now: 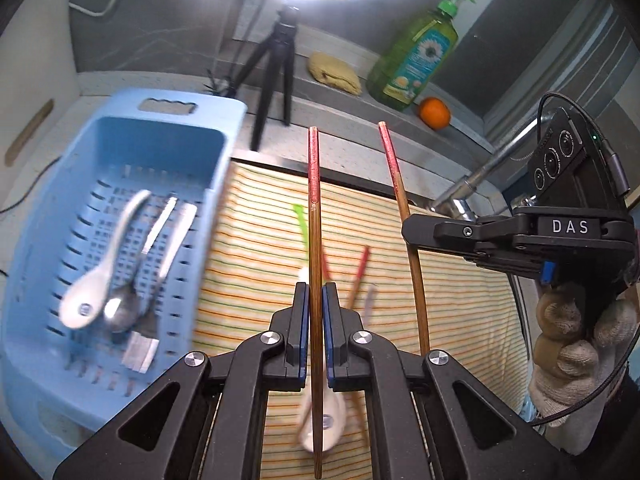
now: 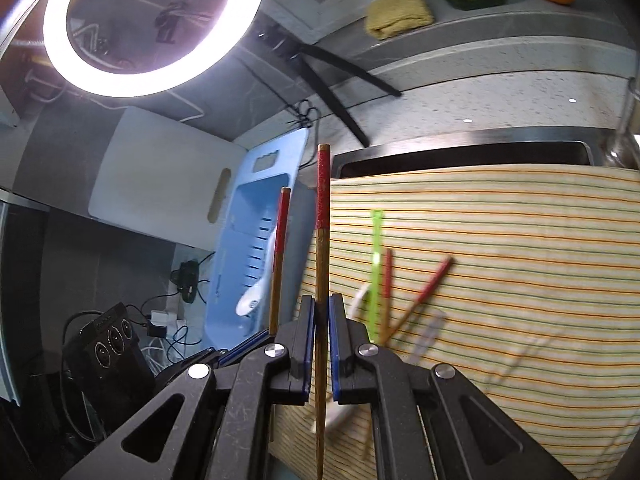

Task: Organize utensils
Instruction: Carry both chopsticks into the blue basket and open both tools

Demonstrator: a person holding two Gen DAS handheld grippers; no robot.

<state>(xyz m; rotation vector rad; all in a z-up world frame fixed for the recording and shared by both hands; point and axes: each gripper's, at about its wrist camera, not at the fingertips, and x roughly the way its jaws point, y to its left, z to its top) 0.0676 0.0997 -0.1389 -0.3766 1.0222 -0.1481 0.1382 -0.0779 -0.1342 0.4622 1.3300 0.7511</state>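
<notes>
Left gripper (image 1: 316,300): jaws narrow, clamped on one red-tipped chopstick (image 1: 314,240), held upright, red end up, above the striped cloth (image 1: 460,300). Right gripper (image 2: 319,316): jaws likewise narrow, pinching a second red-tipped chopstick (image 2: 322,260), upright, red end up; seen from the left wrist camera as a black body marked DAS, held in a gloved hand (image 1: 576,344). Both chopsticks raised clear of the cloth, near each other, roughly parallel. Blue basket (image 1: 192,128) just left of the cloth, slotted walls and floor; inside — white ceramic spoon (image 1: 96,280), metal spoon (image 1: 124,308), and one or two more metal handles beside them, too blurred to name. On the cloth, below the grippers: green plastic utensil (image 2: 376,264), another pair of red-tipped chopsticks (image 2: 424,292) lying crossed, second white spoon (image 1: 320,428) partly hidden behind the left jaws, and a pale handled piece, blurred. Cloth laid over a metal sink (image 2: 480,148), rim showing along the far edge. Behind, on the ledge: green soap bottle (image 1: 416,56), orange (image 1: 435,113), folded yellow rag (image 1: 334,72). Black tripod (image 1: 276,68) on the counter. Ring light (image 2: 152,20) overhead. White cutting board (image 2: 160,176) leaning against the wall beyond the basket.
</notes>
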